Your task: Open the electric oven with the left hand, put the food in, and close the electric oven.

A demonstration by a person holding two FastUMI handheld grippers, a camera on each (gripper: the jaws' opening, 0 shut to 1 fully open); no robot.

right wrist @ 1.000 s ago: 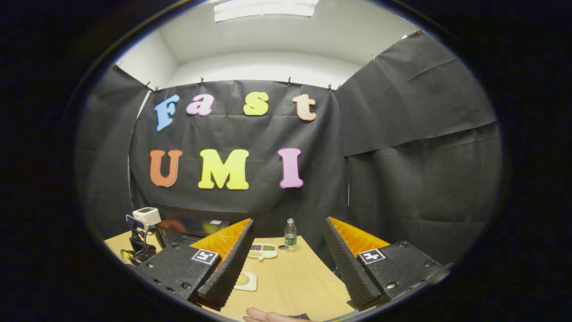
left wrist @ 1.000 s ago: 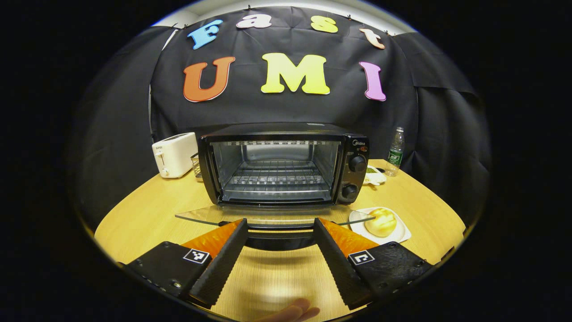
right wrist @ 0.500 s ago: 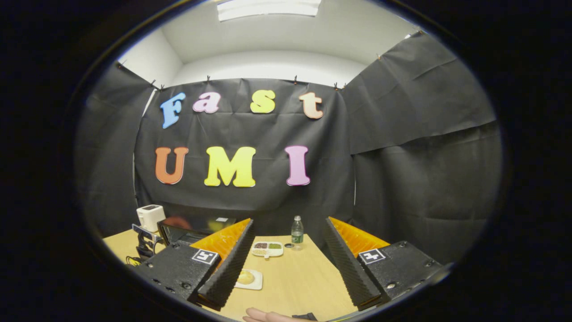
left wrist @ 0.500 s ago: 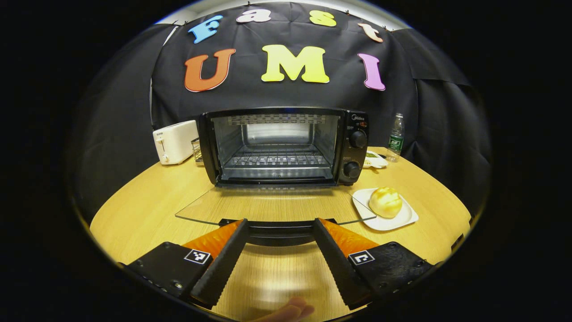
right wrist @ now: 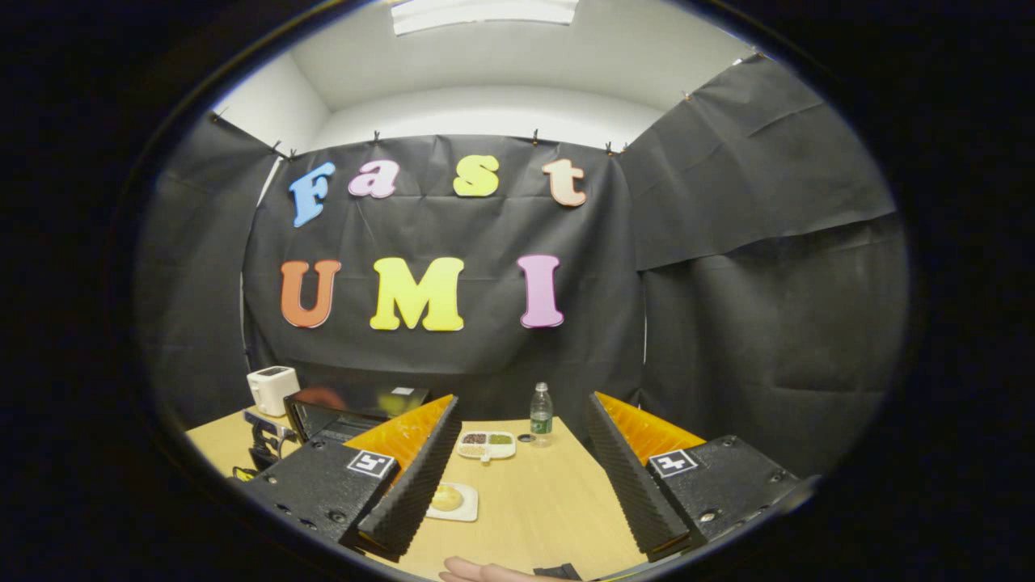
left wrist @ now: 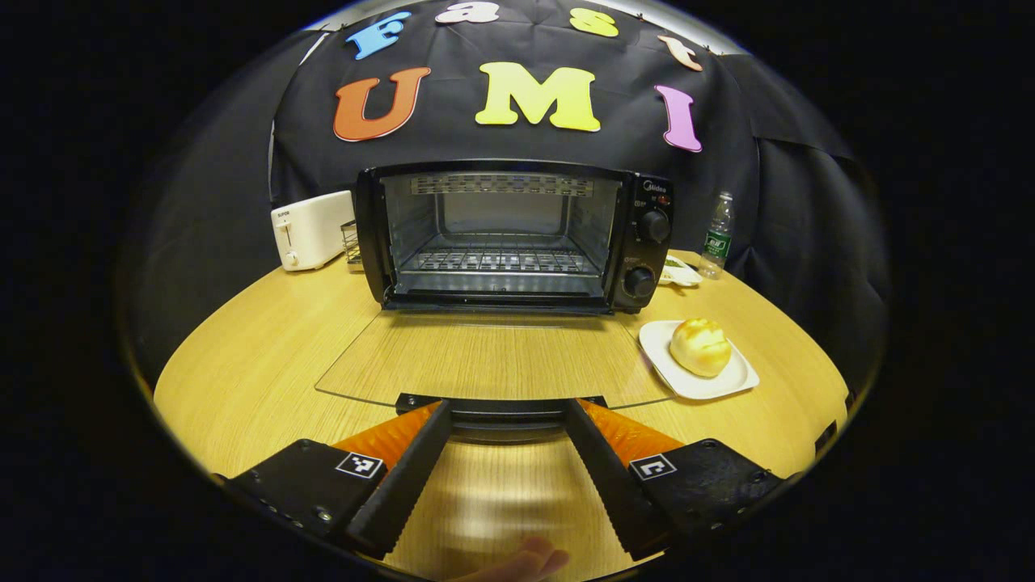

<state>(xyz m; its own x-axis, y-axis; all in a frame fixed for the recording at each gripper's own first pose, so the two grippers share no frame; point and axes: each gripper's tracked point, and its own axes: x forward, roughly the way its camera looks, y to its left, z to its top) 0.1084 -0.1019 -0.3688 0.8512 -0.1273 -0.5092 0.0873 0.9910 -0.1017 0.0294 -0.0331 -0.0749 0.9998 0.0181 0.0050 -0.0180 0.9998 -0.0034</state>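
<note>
The black electric oven [left wrist: 647, 242] stands at the back of the round wooden table [left wrist: 242, 364], its glass door [left wrist: 485, 360] swung down flat toward me and the wire rack inside bare. My left gripper [left wrist: 505, 408] is open, its fingers straddling the door's dark handle [left wrist: 505, 427] without pressing on it. A golden bun [left wrist: 699, 346] sits on a white square plate [left wrist: 740, 380] to the right of the door. In the right gripper view my right gripper [right wrist: 521, 400] hangs open and empty above the table, with the bun [right wrist: 445, 498] on its plate [right wrist: 467, 511] down by its left finger.
A white toaster [left wrist: 311, 230] and a small wire rack [left wrist: 350, 242] stand left of the oven. A water bottle [left wrist: 717, 234] and a small divided dish [left wrist: 679, 275] are at the back right. A person's fingers [left wrist: 525, 562] show at the bottom edge.
The oven door has swung down further until it lies flat, with the left gripper following its handle. The right gripper has barely shifted.
</note>
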